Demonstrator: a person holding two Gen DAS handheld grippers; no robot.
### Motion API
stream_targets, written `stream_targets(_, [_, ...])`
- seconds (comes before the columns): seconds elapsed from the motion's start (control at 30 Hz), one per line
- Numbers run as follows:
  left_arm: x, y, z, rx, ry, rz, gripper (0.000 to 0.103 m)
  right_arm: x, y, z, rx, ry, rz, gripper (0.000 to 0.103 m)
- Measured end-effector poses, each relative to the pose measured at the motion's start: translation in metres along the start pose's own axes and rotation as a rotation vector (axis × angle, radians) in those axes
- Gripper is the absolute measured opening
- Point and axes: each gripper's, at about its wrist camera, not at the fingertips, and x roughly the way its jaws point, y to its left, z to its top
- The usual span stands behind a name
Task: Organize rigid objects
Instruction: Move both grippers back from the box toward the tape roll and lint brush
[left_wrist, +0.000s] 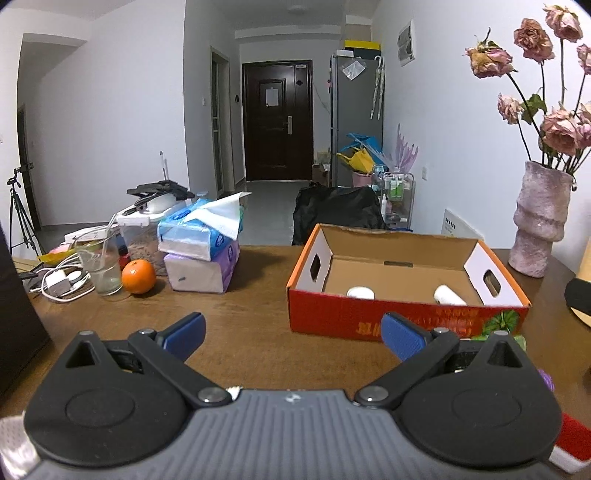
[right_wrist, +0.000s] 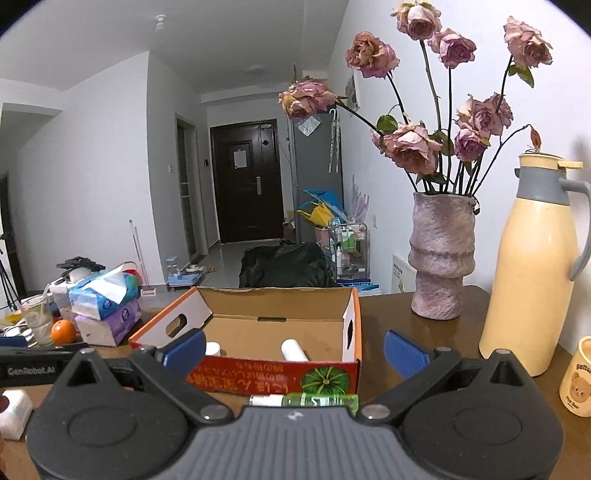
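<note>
Green bottle (right_wrist: 320, 400) lies on its side just before the cardboard box (right_wrist: 273, 373); right gripper (right_wrist: 294, 352) and left gripper (left_wrist: 293, 334) gape empty. Likely light, stiff, slippery: pinch mid-body.

Both low, near, facing shared box (left_wrist: 402, 310)

vase of dried roses (right_wrist: 441, 258) – thermos (right_wrist: 532, 273) | orange (left_wrist: 138, 276) – tissue packs (left_wrist: 201, 247)
</note>
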Motion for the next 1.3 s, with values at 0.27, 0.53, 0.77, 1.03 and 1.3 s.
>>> stream_targets(0.27, [-0.024,0.003,-0.028,0.01,0.035,0.002,0.103,-0.023,-0.009,-0.023,-0.011,0.026,0.005,0.103])
stream_targets(0.53, [-0.034,0.0,-0.053,0.02,0.068,-0.007,0.103,-0.039,-0.018,-0.048,-0.039,0.068,-0.01,0.103])
stream_targets(0.77, [-0.038,-0.001,-0.076,0.024,0.109,-0.02,0.103,-0.049,-0.026,-0.07,-0.067,0.106,-0.033,0.103])
stream_targets(1.03, [-0.033,-0.002,-0.094,0.024,0.159,-0.024,0.103,-0.046,-0.042,-0.093,-0.099,0.181,-0.052,0.103])
stream_targets(1.3, [-0.03,0.0,-0.098,0.017,0.171,-0.011,0.103,-0.014,-0.055,-0.107,-0.142,0.299,-0.047,0.103])
